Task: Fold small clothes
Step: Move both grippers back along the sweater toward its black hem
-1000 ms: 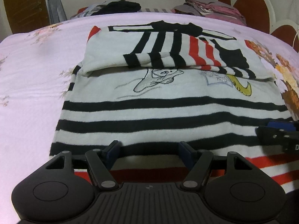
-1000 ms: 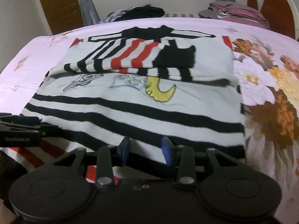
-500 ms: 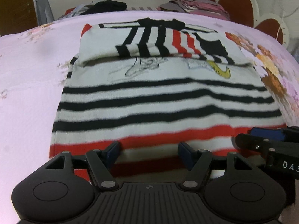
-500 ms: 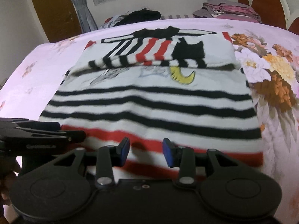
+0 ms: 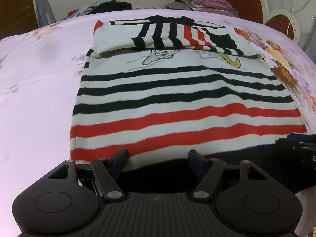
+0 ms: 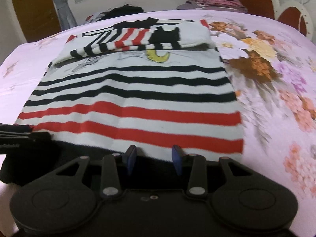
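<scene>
A: Pink floral bedsheet (image 5: 35,98) underfoot; left gripper (image 5: 157,159) and right gripper (image 6: 154,154) both gape apart, empty, at the striped sweater's (image 5: 177,102) black hem.

B: Sleeves lie folded far end. Risk: uneven hem grips skewing the fold.

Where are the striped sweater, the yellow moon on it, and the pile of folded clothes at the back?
striped sweater (image 5: 177,98), left wrist view, middle of its body
yellow moon (image 6: 158,56), right wrist view, its curved bottom
pile of folded clothes (image 5: 203,2), left wrist view, top of the stack
</scene>
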A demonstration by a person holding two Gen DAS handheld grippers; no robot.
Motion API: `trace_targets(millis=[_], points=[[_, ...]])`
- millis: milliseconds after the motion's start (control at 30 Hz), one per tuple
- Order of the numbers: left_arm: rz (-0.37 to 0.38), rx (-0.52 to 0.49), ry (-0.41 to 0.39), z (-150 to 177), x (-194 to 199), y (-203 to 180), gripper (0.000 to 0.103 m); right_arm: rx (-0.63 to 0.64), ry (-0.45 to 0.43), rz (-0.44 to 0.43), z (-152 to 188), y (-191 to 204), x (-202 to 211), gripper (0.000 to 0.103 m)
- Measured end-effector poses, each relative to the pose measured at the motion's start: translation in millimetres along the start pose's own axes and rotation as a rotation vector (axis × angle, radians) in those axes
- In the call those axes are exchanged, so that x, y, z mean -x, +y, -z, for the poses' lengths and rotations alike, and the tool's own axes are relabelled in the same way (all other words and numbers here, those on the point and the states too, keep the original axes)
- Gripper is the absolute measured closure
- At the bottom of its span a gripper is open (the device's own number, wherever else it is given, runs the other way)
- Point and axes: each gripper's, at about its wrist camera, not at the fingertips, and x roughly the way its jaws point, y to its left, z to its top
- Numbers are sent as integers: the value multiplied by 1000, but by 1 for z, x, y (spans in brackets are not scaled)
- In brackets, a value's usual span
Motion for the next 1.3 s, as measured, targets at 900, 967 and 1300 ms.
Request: trace_targets(millis=[900, 967, 1300], points=[[-2, 94, 13, 35, 26, 40, 15, -66, -56, 18, 18, 3, 37, 49], [-2, 97, 16, 37, 25, 40, 15, -53, -48, 7, 19, 11, 33, 49], [8, 96, 19, 40, 25, 41, 15, -68, -28, 47, 25, 4, 33, 47]])
